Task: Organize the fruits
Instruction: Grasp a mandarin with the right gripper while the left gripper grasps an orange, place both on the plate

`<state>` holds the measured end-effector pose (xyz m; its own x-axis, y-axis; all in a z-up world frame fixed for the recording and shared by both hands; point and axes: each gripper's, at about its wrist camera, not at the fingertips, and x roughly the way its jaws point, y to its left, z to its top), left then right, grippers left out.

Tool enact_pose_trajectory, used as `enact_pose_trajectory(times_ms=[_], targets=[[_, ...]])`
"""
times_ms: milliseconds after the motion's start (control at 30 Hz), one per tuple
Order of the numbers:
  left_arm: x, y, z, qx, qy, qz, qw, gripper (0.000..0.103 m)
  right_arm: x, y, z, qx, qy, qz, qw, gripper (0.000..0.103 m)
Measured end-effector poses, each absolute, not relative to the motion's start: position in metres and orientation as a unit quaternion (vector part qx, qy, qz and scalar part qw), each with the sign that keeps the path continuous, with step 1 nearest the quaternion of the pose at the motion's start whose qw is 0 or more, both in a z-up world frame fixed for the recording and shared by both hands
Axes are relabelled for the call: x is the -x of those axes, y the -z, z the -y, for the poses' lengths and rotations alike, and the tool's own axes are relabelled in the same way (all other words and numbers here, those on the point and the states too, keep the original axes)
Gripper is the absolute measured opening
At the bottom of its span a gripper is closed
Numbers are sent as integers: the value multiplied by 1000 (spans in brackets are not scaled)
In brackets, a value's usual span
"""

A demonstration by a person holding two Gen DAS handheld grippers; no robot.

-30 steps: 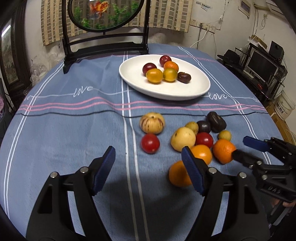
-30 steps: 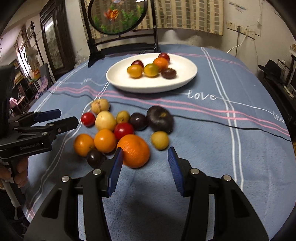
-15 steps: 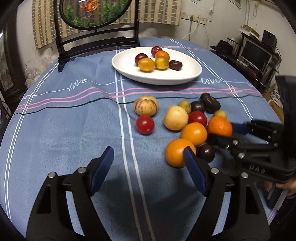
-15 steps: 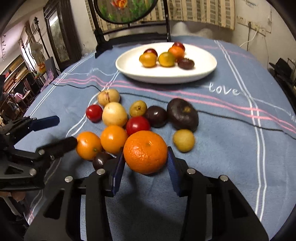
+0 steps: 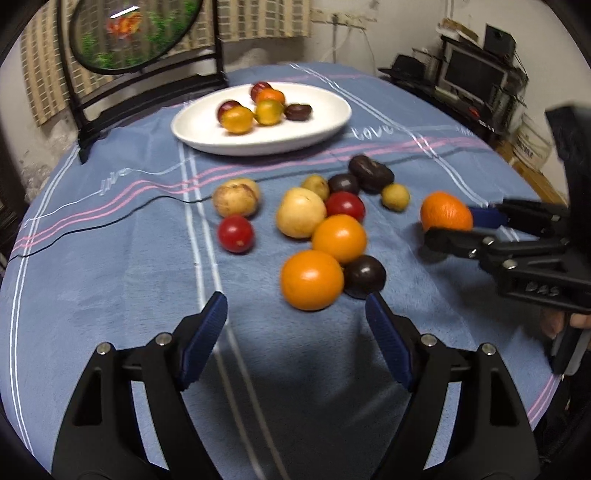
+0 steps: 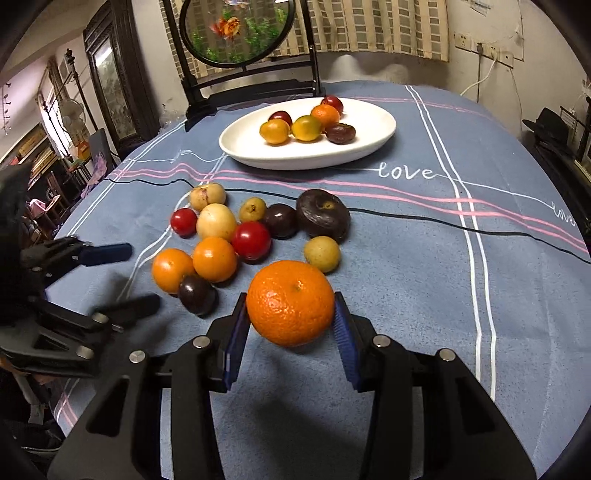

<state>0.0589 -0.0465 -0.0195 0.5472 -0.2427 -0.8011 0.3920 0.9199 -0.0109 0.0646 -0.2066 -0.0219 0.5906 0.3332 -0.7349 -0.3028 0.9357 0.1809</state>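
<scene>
round painted screen (image 6: 236, 31) on dark stand – far table edge | monitor (image 5: 469, 79) – right

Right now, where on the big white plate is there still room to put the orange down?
The white oval plate has five small fruits bunched at its middle and far side. Its near rim strip and both ends are bare. The right gripper, jaws shut on the big orange mandarin, could go over the bare blue tablecloth right of the crowded loose fruit pile.

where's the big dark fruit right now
On the blue cloth, at the pile's far right in the right wrist view: the big dark fruit sits between the white plate and a yellow fruit.
</scene>
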Motion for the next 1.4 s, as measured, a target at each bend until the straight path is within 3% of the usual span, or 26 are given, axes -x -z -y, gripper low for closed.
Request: enact_pose_trajectory(times_ms=[200,267,367,400,700,900,1400], targets=[[-73,36,54,-80,205,-455,863,71,-60,14,202,-14,-188,-407,894,44],[-74,34,58,-80,225,-447,862,64,-61,14,201,-13,-189,-407,894,44],[-73,29,63,-80,252,-429,864,41,-61,14,199,-14,-189,-407,894,44],[-73,27,65,-83,254,-428,863,40,-61,13,199,-14,-190,-407,894,44],[-71,-8,42,-70,226,-413,880,40,-63,-8,205,-4,-183,-379,907,44],[-124,-38,39,-45,165,-386,907,40,-88,-35,201,14,-174,-342,923,44],[-238,-13,50,-18,114,-413,903,40,-211,-8,177,57,-152,-371,914,44]])
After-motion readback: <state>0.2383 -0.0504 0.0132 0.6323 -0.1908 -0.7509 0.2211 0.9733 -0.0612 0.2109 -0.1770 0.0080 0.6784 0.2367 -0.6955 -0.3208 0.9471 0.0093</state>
